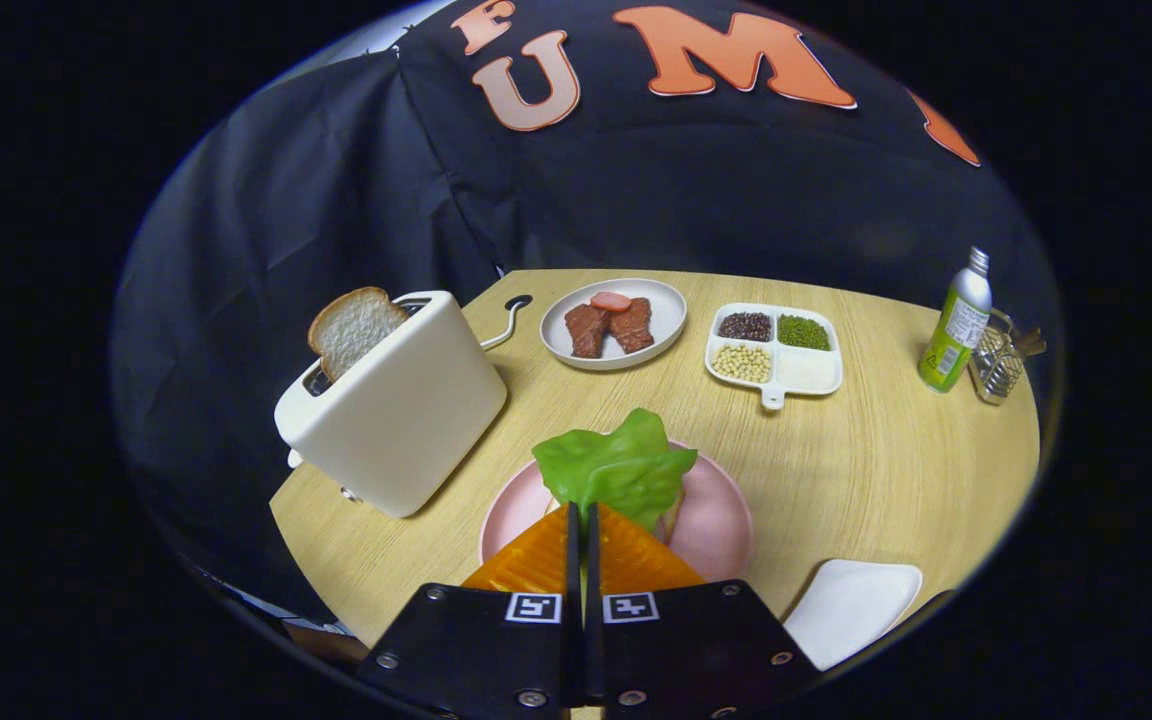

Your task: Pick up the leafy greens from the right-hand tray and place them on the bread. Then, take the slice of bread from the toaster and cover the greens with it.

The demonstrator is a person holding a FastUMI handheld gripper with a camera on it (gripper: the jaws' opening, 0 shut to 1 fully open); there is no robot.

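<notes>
my tongs (583, 515) are clenched on the leafy greens (616, 468) above the pink plate (721, 530); the bread, apparently beneath, needs a centred, low release.

The gripper (582, 512) had both fingers pressed on the leafy greens (618, 468), holding them over the pink plate (721, 525). Beyond the plate and off to its left stood the toaster (398, 405), a bread slice (354, 328) upright in its slot.
</notes>
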